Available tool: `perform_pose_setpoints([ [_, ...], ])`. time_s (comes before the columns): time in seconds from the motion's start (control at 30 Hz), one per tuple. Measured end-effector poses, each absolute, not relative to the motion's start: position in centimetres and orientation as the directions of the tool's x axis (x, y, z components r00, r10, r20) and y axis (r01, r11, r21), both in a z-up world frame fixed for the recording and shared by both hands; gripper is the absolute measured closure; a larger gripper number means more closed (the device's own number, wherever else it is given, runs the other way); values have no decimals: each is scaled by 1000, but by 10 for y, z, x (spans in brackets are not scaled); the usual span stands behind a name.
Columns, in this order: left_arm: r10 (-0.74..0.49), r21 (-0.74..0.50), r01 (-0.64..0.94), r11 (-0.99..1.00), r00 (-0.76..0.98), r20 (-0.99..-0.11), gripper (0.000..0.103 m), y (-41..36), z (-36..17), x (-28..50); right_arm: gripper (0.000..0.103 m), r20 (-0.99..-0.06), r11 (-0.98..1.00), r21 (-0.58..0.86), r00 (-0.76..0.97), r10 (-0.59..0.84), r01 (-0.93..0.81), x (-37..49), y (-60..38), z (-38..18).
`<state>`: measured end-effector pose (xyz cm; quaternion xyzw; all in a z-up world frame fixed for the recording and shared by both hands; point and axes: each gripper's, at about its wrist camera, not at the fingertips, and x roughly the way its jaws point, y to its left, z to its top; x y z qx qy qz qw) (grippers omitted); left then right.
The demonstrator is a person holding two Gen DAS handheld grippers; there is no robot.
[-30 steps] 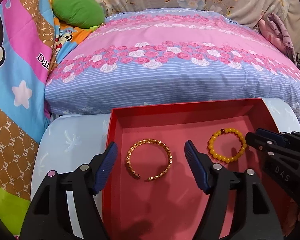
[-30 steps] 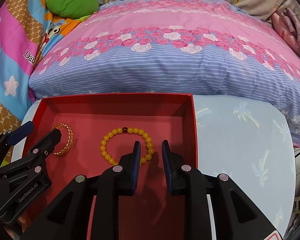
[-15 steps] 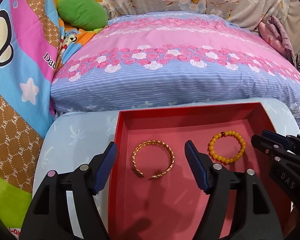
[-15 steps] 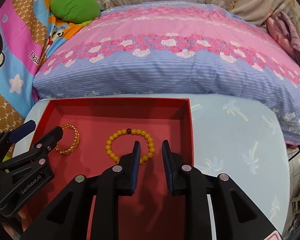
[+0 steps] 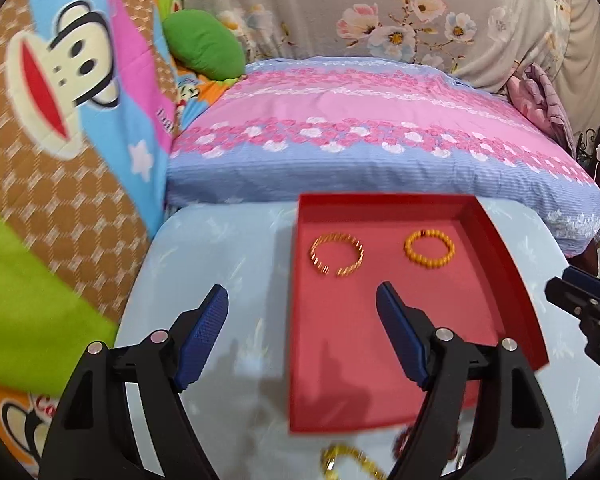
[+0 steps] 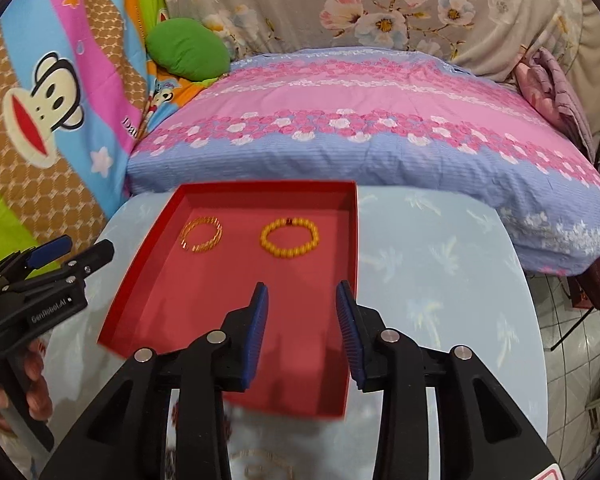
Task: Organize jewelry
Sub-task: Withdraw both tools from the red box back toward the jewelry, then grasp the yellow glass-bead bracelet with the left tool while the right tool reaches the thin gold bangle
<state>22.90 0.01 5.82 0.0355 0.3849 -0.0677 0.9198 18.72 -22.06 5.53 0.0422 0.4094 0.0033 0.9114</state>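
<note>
Jewelry so far: gold bangle and yellow bead bracelet lie side by side in the red tray. Bangle looks stiff, beads floppy, so pinch the rim. Left gripper and right gripper have just been opening, nothing between them.

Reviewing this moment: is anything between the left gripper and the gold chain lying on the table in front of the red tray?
Nothing visible blocks it. The gold chain lies on the light blue table just below the open, empty left gripper, in front of the red tray, partly hidden by the gripper's own finger.
</note>
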Motion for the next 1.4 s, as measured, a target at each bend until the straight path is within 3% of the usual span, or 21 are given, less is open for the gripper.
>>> perform_pose_setpoints([
  [0.63, -89, -46, 88, 995, 581, -809, 29, 28, -2, 97, 68, -823, 999, 47, 567, 25, 24, 48, -189, -8],
  [1.2, -29, 14, 72, 997, 559, -829, 32, 10, -35, 122, 68, -840, 997, 29, 543, -14, 70, 75, -199, -34],
  [1.4, -35, 10, 82, 997, 535, -844, 36, 8, -46, 129, 77, -852, 998, 17, 523, -20, 65, 88, -197, -44],
])
